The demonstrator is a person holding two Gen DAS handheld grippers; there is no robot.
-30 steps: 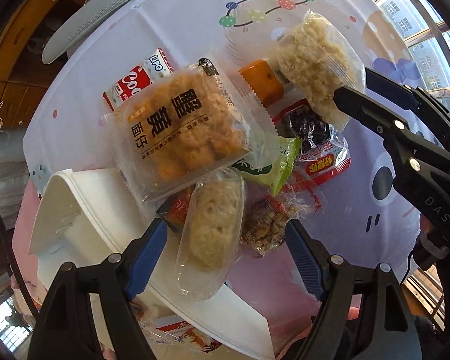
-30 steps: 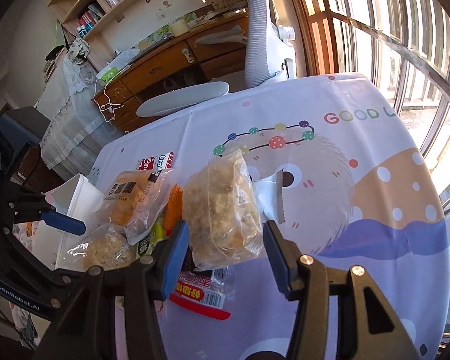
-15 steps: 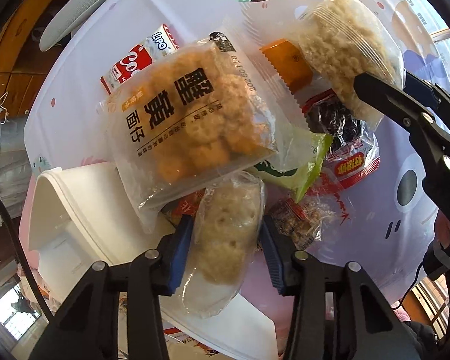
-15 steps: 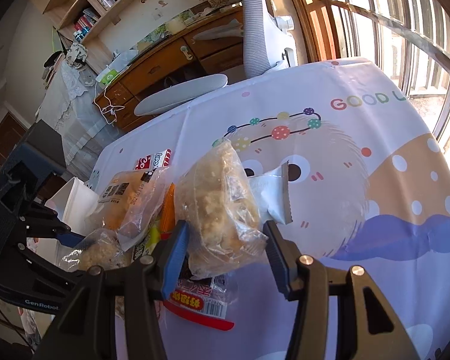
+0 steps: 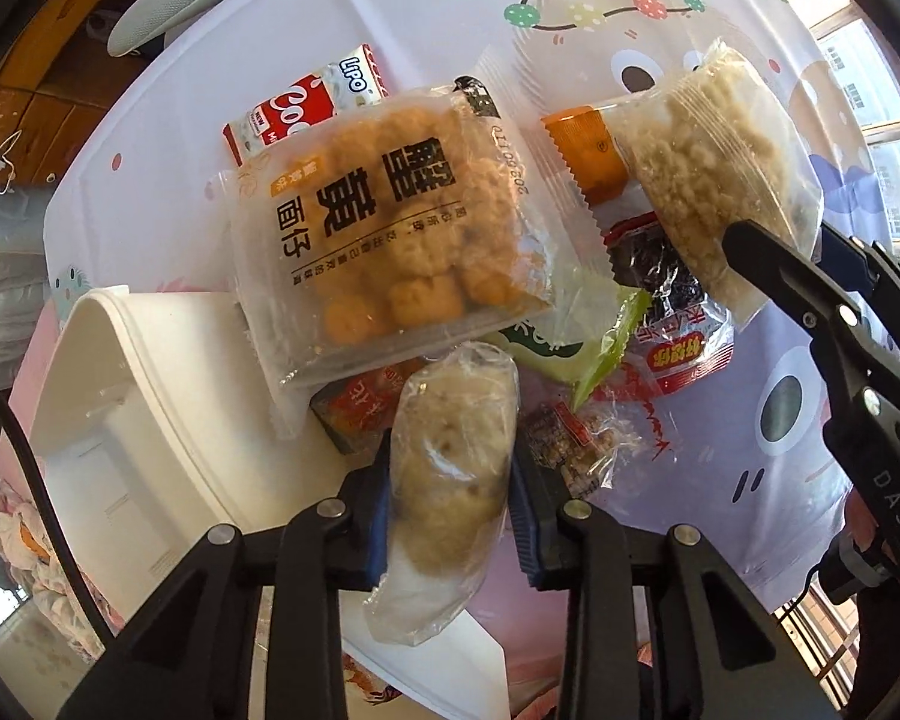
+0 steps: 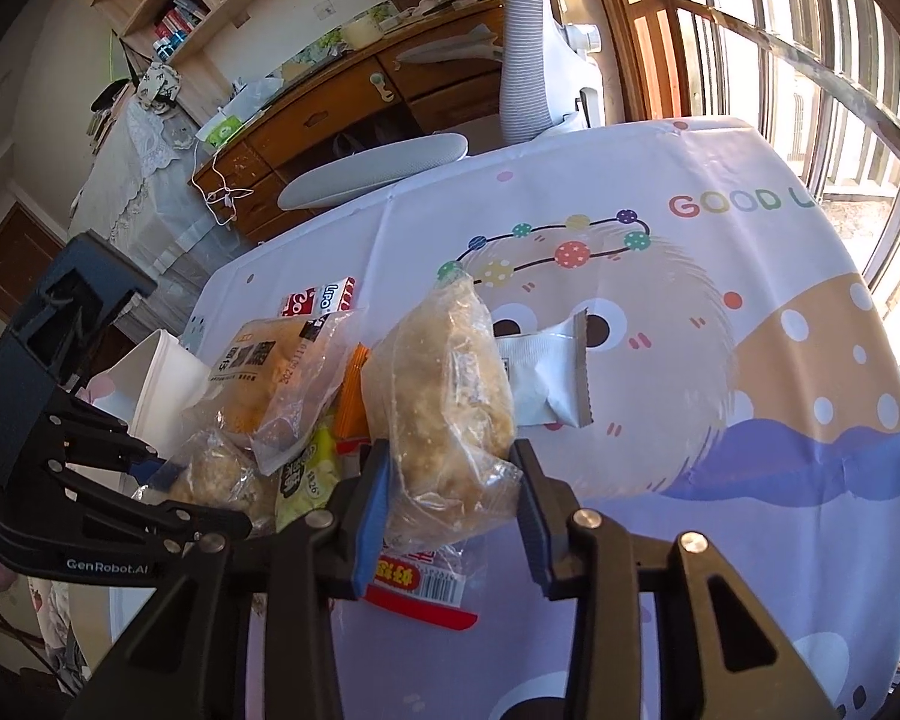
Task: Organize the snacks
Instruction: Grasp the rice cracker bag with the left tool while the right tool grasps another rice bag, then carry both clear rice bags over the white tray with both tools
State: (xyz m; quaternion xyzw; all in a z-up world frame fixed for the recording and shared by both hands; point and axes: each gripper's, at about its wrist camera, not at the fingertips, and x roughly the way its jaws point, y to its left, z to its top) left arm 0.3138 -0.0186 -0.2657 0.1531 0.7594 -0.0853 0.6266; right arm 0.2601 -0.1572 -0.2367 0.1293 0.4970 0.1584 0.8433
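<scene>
A pile of snack packets lies on the cartoon tablecloth (image 6: 750,396). My left gripper (image 5: 450,504) is shut on a clear packet of a pale puffed rice cake (image 5: 450,468), at the near edge of the pile beside the white bin (image 5: 120,420). My right gripper (image 6: 450,498) is shut on a clear bag of crumbly beige snack (image 6: 450,396), which also shows in the left wrist view (image 5: 714,192), and holds it above the pile. A big packet of orange puffs (image 5: 402,240) lies in the middle of the pile.
Other packets lie around: a red and white Lipo box (image 5: 306,102), an orange packet (image 5: 588,156), a green packet (image 5: 576,342), a red dark-fruit packet (image 5: 678,324), a white packet (image 6: 540,378). A grey chair (image 6: 378,168) stands behind the table.
My left gripper has moved forward and shut on the rice cake packet. My right gripper has shut on the beige snack bag and lifted it a little.
</scene>
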